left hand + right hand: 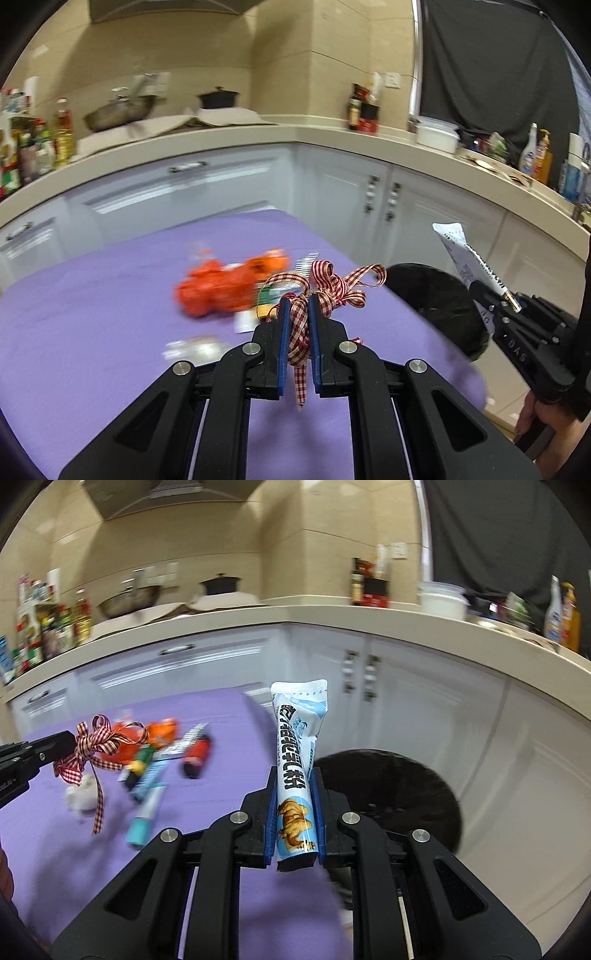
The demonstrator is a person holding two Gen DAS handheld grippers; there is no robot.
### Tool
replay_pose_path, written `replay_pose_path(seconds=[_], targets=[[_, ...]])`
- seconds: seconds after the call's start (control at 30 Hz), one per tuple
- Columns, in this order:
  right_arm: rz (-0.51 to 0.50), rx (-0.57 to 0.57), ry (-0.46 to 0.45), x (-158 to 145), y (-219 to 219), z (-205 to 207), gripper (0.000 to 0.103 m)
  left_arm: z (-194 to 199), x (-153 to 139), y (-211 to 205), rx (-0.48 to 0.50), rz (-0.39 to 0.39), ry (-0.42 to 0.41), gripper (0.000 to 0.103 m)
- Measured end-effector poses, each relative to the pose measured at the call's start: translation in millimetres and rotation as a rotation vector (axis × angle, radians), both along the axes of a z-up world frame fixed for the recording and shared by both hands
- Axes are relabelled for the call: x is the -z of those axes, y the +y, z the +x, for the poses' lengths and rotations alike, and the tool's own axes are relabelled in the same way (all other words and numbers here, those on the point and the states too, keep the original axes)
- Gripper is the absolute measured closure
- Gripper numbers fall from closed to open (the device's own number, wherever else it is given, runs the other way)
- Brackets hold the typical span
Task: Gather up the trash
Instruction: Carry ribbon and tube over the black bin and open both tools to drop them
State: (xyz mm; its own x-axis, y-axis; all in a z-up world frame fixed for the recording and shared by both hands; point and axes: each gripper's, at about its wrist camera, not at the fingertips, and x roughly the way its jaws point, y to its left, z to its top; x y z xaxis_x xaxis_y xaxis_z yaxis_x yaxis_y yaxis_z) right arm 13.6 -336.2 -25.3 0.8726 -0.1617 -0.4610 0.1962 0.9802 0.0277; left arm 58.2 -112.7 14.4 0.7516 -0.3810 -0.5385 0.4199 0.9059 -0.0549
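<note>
Ribbon [325, 291], red-and-white checked, sits pinched between the fingers [284, 332] of the left gripper [298, 306]; its loops stick out past the tips and one tail hangs below. Right gripper [295, 775] is closed on a light blue sachet [297, 760], gripped low on its length, the top half standing free above the fingers [271, 812].

Bin [391, 797], black and round, stands off the worktop's [110, 295] edge: at about 3 o'clock from the ribbon in the left view, just right of the sachet in the right view. More litter lies on the purple cover: an orange wrapper [221, 288], a red pack [195, 758], a blue tube [146, 812], a clear scrap [195, 347]; all blurred.

Step in hand, as judged: carry both pieces to the bin and drop them.

Notes for doing it well:
- Sachet is nearer the bin; take it in first so the two grippers do not crowd the opening.
- Bring each piece over the middle of the opening before parting the fingers.
- Ribbon is light and loopy; it may snag on a finger. Open fully, tips downward.
- Watch the hanging tail; it could drag across litter on the cover.
</note>
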Motion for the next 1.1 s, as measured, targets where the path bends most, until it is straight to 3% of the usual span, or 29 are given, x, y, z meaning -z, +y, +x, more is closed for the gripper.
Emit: replay_pose_path(seconds=[0.47,0.7,1.1], targets=[[0.045,0.120,0.058,34,-93,20,0.087,35,27,-138,0.127,0.073,0.035,0.092],[0.074,0.147,0.081,50,-118,28,0.087,47,44,-172,0.150,0.123,0.072,0.092],[0.089,0.162,0.094,62,-134,40,0.087,53,50,-196,0.158,0.144,0.086,0.091]])
